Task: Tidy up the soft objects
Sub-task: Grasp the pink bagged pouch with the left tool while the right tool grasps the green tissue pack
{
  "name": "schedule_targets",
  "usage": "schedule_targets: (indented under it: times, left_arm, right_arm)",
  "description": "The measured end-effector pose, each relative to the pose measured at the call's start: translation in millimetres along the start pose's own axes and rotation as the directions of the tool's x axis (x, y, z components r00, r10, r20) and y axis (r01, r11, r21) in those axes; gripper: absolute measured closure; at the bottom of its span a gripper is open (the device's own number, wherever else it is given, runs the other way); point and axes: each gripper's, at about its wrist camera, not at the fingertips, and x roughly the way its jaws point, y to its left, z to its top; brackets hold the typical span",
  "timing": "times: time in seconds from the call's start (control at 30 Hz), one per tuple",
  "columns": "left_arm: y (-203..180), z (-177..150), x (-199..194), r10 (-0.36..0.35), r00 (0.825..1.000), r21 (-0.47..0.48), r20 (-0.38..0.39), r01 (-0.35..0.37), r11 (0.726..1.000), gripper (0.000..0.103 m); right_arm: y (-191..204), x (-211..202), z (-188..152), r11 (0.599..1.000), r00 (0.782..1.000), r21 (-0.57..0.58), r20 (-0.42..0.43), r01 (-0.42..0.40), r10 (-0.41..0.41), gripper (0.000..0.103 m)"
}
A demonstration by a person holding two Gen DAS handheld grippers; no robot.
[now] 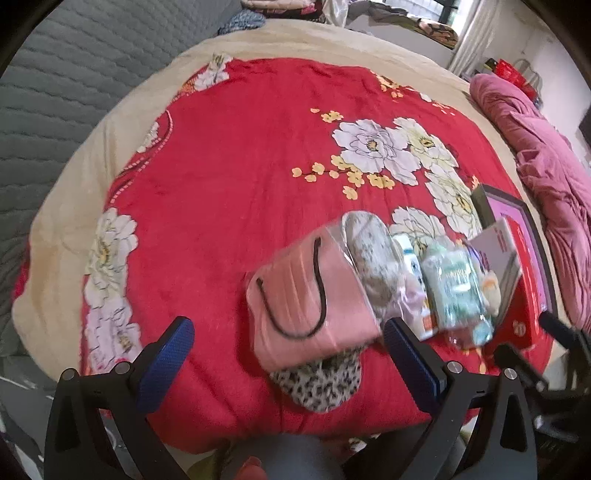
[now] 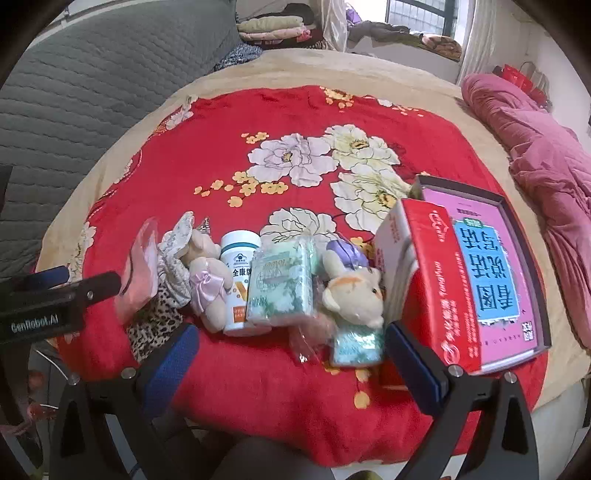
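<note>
Bed under red floral blanket (image 2: 295,122), grey quilted headboard (image 2: 92,85), pink quilt (image 2: 535,147), daylit window (image 2: 424,14), white curtain (image 2: 480,37).

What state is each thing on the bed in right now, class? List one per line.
Left hand-held gripper: open, empty.
Right hand-held gripper: open, empty.
Pink mask pack: lying on leopard-print cloth.
White bottle: upright, capped.
Bear plush: leaning on bottle.
Cat plush: lying down.
Red box: tilted, closed.

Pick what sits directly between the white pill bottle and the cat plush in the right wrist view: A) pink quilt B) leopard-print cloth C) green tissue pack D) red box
C: the green tissue pack stands between the white pill bottle and the cat plush.
</note>
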Motion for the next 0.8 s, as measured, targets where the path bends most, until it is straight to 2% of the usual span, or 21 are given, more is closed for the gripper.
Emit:
schedule_targets:
  times: [0.07, 0.2, 0.33, 0.5, 0.63, 0.8]
  left_arm:
    - [1, 7, 12, 0.003, 1.0, -0.013, -0.025, -0.004, 1.0, 0.001]
    - [7, 16, 36, -0.033, 0.996, -0.043, -0.085, 0.03, 0.999, 0.001]
    - [15, 20, 51, -0.028, 0.994, -0.081, -0.102, 0.019, 0.997, 0.001]
    - [21, 26, 63, -0.051, 0.992, -0.094, -0.116, 0.04, 0.995, 0.001]
    - [23, 29, 70, -0.064, 0.989, -0.104, -0.132, 0.05, 0.993, 0.001]
    - [30, 27, 78, -0.092, 0.984, -0.133, -0.154, 0.072, 0.988, 0.001]
  right_arm:
    - [0, 8, 4, 1.0, 1.0, 0.002, -0.012, -0.009, 0.009, 0.002]
    - [0, 23, 12, 1.0, 0.999, 0.006, -0.039, -0.009, 0.01, 0.002]
    - [1, 35, 22, 1.0, 0.999, -0.004, -0.054, 0.006, -0.006, 0.002]
    - [7, 56, 38, 0.997, 0.994, -0.041, -0.082, 0.07, -0.073, 0.003]
    - [8, 75, 42, 0.995, 0.986, -0.051, -0.14, 0.088, -0.094, 0.01]
    - [12, 90, 43, 0.992, 0.979, -0.071, -0.168, 0.107, -0.118, 0.016]
